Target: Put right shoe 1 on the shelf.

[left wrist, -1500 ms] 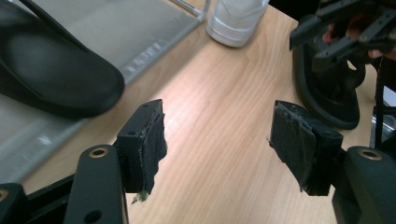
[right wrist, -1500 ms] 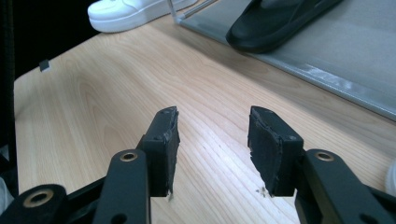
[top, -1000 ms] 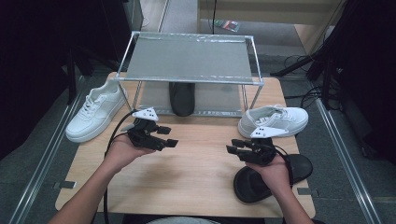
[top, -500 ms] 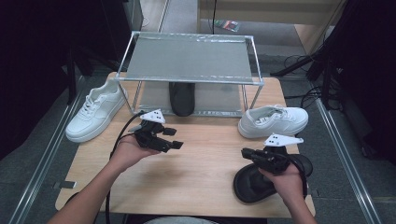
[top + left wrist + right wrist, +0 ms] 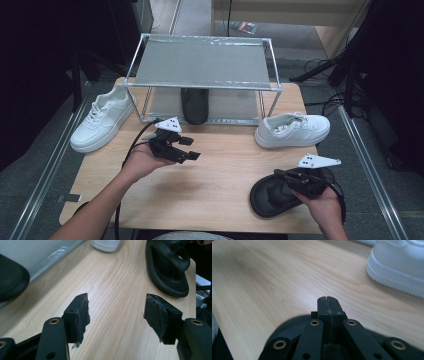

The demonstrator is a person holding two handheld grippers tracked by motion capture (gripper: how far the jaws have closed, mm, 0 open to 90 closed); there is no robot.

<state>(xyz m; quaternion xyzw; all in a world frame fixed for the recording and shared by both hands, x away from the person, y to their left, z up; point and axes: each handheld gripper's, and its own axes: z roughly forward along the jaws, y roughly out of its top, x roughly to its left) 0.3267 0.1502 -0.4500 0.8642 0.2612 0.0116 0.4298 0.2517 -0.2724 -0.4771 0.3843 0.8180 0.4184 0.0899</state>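
My right gripper (image 5: 285, 178) has just been closing, jaws now together over the black sandal (image 5: 272, 196) w/ nothing visibly between, probably to grab it; left gripper (image 5: 187, 149) waits apart nearby.

High view overlooks table (image 5: 215, 170); both gripper views skim it closely.

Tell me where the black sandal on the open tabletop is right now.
In the high view, the black sandal lies at the table's near right corner, under the right gripper, in front of the right white sneaker.
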